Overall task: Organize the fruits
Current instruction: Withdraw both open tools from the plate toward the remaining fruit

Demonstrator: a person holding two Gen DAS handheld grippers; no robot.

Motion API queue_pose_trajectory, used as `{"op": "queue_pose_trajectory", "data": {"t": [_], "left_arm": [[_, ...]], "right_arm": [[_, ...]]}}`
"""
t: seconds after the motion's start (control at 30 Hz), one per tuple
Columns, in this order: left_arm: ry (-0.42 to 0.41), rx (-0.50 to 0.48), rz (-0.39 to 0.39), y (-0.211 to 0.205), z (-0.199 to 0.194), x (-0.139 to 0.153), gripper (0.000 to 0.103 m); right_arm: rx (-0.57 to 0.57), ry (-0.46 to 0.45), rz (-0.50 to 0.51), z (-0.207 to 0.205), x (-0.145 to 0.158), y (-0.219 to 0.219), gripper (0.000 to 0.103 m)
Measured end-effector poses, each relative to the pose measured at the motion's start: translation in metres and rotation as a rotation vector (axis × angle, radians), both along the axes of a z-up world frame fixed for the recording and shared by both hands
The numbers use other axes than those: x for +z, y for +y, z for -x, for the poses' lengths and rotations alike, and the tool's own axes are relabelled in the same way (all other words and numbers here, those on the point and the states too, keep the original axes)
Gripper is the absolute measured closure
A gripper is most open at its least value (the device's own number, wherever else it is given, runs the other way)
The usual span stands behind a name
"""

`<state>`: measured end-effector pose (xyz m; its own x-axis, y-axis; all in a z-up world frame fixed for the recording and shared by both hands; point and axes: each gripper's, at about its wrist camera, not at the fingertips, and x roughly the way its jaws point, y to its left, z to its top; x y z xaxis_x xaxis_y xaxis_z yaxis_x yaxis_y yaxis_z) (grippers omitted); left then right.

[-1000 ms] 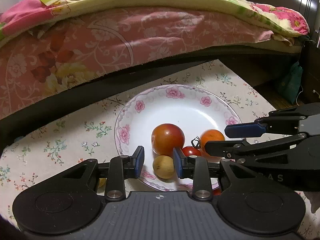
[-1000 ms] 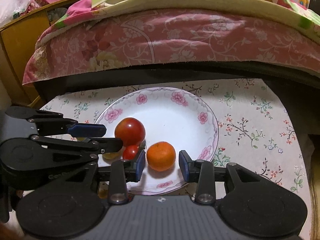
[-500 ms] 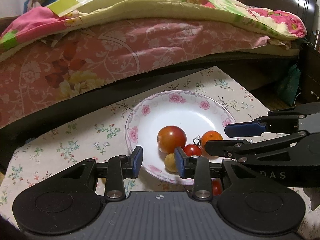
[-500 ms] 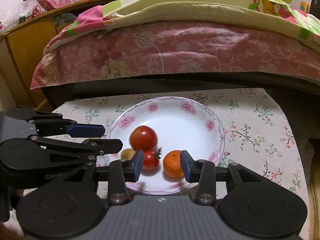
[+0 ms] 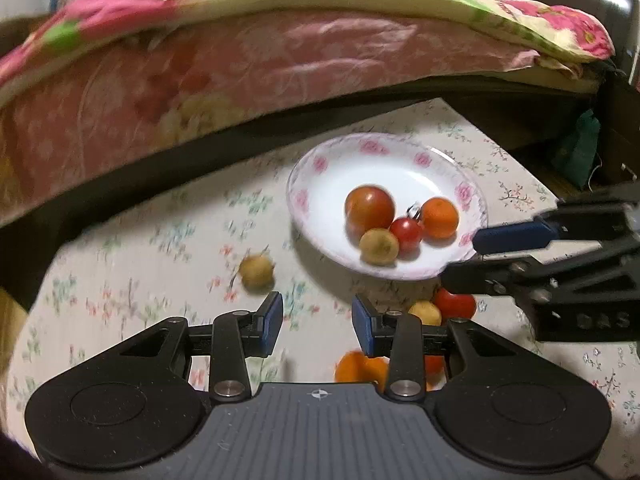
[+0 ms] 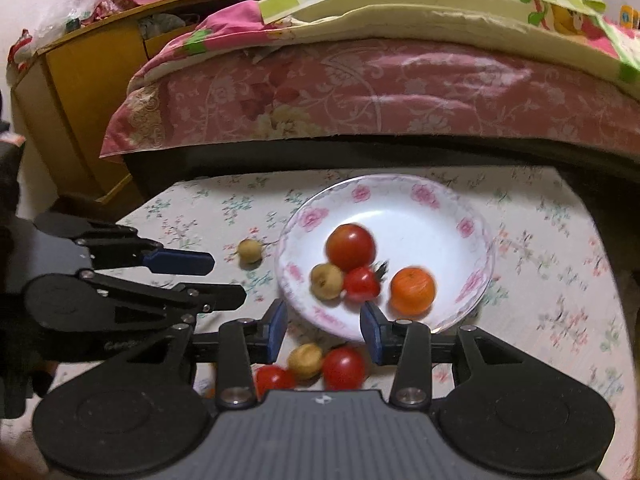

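Behind the floral worktop (image 6: 540, 264) we see more bed (image 6: 400, 92) than half a second ago: both grippers have pulled back from the plate (image 5: 340, 160). Our left gripper (image 5: 317, 322) and right gripper (image 6: 323, 326) stand parted, holding nothing. Four fruits sit on the plate; a longan (image 6: 250, 250) and newly visible tomatoes (image 6: 343, 367) lie on the cloth.

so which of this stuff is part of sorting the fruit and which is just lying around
Part of the job:
- plate
- big tomato, small tomato, orange, yellow fruit, all on the plate
- loose yellow fruit on the tablecloth
- fruits near the tongs: tomato, yellow one

Just lying about:
- bed quilt
- wooden cabinet
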<state>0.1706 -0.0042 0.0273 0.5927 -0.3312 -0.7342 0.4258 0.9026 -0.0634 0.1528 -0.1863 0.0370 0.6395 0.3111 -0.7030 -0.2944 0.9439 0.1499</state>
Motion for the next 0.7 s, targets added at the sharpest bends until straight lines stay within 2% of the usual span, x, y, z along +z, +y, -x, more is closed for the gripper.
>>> {"op": "queue_pose_trajectory", "data": {"t": [0.37, 0.7], "left_arm": [[0.043, -0.038, -0.024, 0.010, 0.013, -0.008, 0.056], [0.052, -0.074, -0.004, 0.011, 0.015, -0.008, 0.053]], "right_arm": [[0.062, 0.075, -0.006, 0.040, -0.015, 0.026, 0.065], [0.100, 0.123, -0.012, 0.047, -0.034, 0.040, 0.065]]}}
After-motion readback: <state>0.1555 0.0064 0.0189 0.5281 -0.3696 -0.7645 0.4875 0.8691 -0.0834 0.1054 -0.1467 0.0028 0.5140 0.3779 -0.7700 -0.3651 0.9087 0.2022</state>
